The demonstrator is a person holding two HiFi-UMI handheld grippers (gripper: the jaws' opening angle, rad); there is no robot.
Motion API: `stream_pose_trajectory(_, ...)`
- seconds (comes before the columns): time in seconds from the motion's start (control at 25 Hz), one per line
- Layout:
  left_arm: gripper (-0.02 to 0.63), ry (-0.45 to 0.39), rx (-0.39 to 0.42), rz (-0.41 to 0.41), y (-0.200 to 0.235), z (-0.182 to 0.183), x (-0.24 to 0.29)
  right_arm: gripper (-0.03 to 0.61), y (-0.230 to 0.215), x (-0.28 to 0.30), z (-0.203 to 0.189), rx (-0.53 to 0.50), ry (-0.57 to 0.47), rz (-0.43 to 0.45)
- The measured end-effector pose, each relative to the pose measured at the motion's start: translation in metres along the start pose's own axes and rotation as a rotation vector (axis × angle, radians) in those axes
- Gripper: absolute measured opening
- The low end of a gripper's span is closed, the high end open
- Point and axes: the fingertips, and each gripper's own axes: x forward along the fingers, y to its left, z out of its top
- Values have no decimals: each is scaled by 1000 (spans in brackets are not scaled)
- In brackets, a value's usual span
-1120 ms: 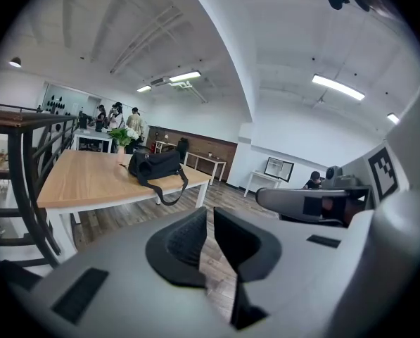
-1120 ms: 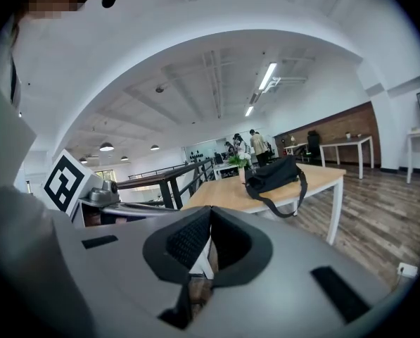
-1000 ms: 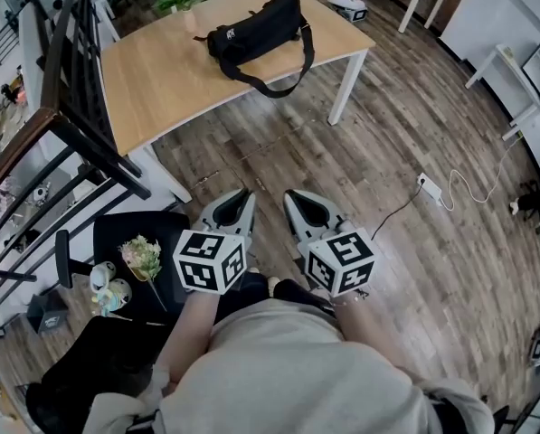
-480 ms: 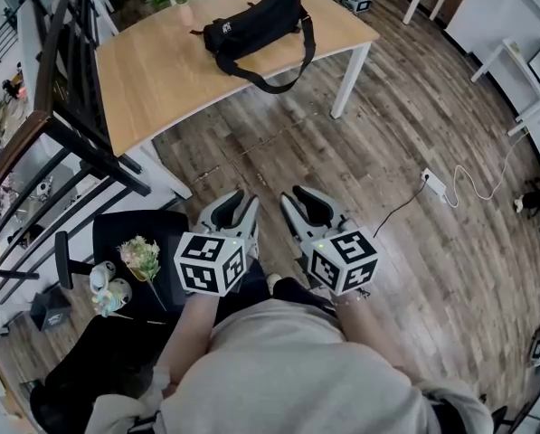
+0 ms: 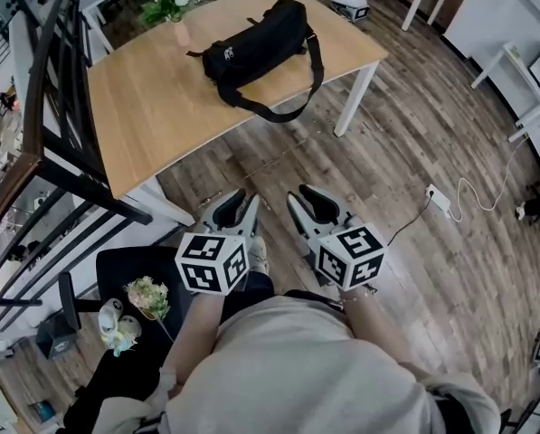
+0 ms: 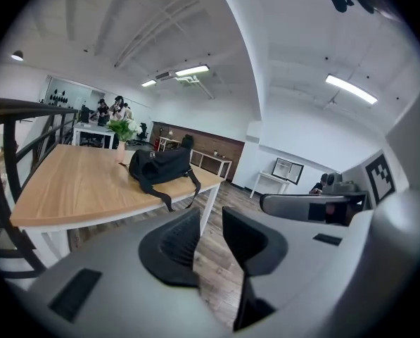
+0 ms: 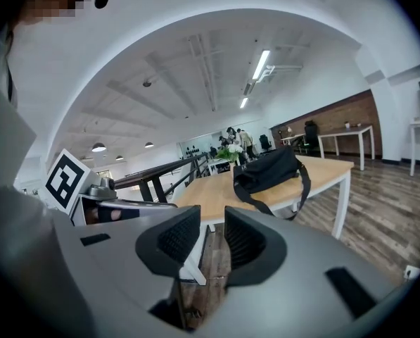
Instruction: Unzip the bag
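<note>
The black bag (image 5: 256, 43) lies on the wooden worktop (image 5: 152, 107), well ahead of both tools. The left tool (image 5: 241, 199) and right tool (image 5: 304, 195) have just been opening and stand released, nothing between their jaws. The bag looks soft, light and likely to slide: probably pin one end and pinch the zip pull, too small to see here.

Wooden table (image 5: 152, 107) stood on plank floor (image 5: 414, 125); flower vase (image 5: 172, 9) at far corner. Black railing (image 5: 89, 183) at left. White power strip (image 5: 440, 199) lay on floor, right.
</note>
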Motion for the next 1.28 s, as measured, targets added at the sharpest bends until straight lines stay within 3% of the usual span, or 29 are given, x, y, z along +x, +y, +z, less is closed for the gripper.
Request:
stream_pose_trajectory(0.24,103,-14,58,56,63,49,43,104,-18,77,49,-30,-26,11)
stream_pose_trajectory(0.56,101,-11,59,5,114,92,104,104,-40,150,86,-39,-35,-15)
stream_pose_trajectory(0.96,101,52,3,-18,142,85,140,123,-57,198,85,-30,37,4)
stream_pose_trajectory(1.28,101,53,-22,46,176,93,171,121,-82,245,86,-33,69,59)
